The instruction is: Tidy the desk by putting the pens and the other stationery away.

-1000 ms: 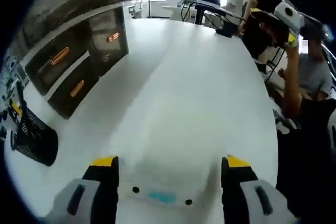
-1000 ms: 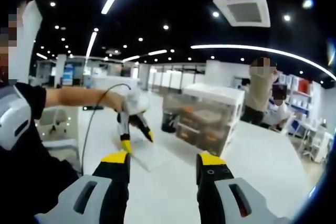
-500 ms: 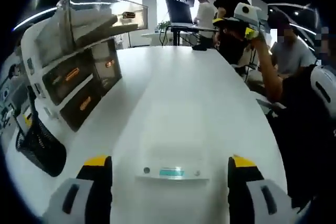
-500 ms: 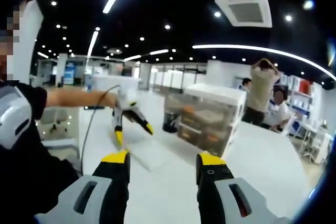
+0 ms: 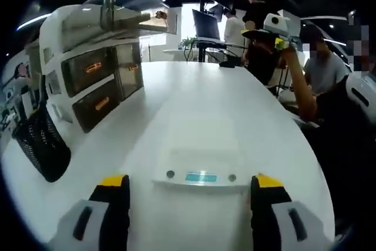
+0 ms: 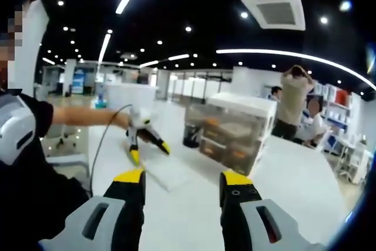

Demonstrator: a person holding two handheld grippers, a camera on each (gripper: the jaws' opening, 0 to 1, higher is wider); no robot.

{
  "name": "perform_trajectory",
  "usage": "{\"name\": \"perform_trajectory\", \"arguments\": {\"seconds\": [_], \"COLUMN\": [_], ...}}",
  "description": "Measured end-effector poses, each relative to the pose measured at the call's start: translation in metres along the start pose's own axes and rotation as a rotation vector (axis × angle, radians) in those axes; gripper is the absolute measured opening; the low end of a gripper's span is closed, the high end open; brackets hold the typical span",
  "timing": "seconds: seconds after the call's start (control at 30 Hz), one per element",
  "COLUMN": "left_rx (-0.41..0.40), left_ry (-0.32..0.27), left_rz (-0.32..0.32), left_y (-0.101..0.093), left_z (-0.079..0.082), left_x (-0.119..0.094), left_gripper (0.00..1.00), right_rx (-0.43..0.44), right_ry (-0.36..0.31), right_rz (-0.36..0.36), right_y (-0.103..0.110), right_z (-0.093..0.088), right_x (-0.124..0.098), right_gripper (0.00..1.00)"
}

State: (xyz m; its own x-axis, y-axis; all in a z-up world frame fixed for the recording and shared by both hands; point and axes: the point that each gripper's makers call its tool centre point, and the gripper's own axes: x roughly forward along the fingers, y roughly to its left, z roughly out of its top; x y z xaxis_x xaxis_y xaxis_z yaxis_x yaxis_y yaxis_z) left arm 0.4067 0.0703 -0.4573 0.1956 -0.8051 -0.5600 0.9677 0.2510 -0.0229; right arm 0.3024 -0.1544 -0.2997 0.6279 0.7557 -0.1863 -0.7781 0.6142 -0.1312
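Left gripper view: left gripper [image 5: 187, 187] low over white desk [image 5: 200, 104], jaws spread wide, nothing between them. Just ahead of the tips lies a flat white box [image 5: 202, 160] w/ two dark dots and a teal label on its near edge, resting on the desk. Left of it, black mesh pen holder [image 5: 40, 145] stands near the desk edge; contents too small to tell. Behind it, a clear-fronted drawer unit [image 5: 100, 69] w/ orange handles, drawers closed, transparent lid raised on top. Right gripper [image 5: 276, 30] appears upper right, held up well above the desk by the person's arm [image 5: 302, 86].

Right gripper view: right gripper [image 6: 182, 177] in air, jaws apart, empty, pointing toward the room. Left gripper [image 6: 144, 142] seen at mid-left over the white box [image 6: 167, 171], jaws parted; drawer unit [image 6: 232, 133] beyond on the desk [image 6: 294, 174]. Other people stand in the background at right.
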Motion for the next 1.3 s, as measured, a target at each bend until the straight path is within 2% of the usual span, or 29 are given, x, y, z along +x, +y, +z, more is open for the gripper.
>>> {"name": "perform_trajectory", "arguments": {"seconds": [0.2,0.33,0.4,0.53,0.7,0.9,1.3], "left_rx": [0.013,0.014,0.015,0.028,0.029,0.03,0.041], "left_ry": [-0.024,-0.078,-0.086,-0.122,-0.145,-0.157,-0.134], "left_rz": [0.0,0.0,-0.002,-0.012,-0.005,0.01,0.026], "left_y": [-0.001,-0.003,-0.004,-0.011,-0.011,-0.013,-0.013], "left_z": [0.0,0.001,0.001,0.002,0.002,0.003,0.003], "left_x": [0.003,0.003,0.003,0.002,0.0,-0.002,-0.002], "left_gripper": [0.78,0.76,0.74,0.64,0.64,0.63,0.62], "right_rx": [0.001,0.0,0.0,0.003,0.001,0.0,-0.002], "right_ry": [-0.001,-0.001,-0.001,-0.001,0.003,0.005,0.005], "right_rz": [-0.002,0.0,0.0,-0.001,-0.001,0.001,0.001], "right_y": [-0.001,0.0,0.0,0.001,0.001,0.002,0.002], "right_z": [0.0,0.0,0.0,0.0,0.0,-0.001,0.0], "right_x": [0.0,0.0,0.0,0.001,0.002,0.002,0.002], "right_gripper": [0.48,0.48,0.48,0.48,0.48,0.48,0.48]}}
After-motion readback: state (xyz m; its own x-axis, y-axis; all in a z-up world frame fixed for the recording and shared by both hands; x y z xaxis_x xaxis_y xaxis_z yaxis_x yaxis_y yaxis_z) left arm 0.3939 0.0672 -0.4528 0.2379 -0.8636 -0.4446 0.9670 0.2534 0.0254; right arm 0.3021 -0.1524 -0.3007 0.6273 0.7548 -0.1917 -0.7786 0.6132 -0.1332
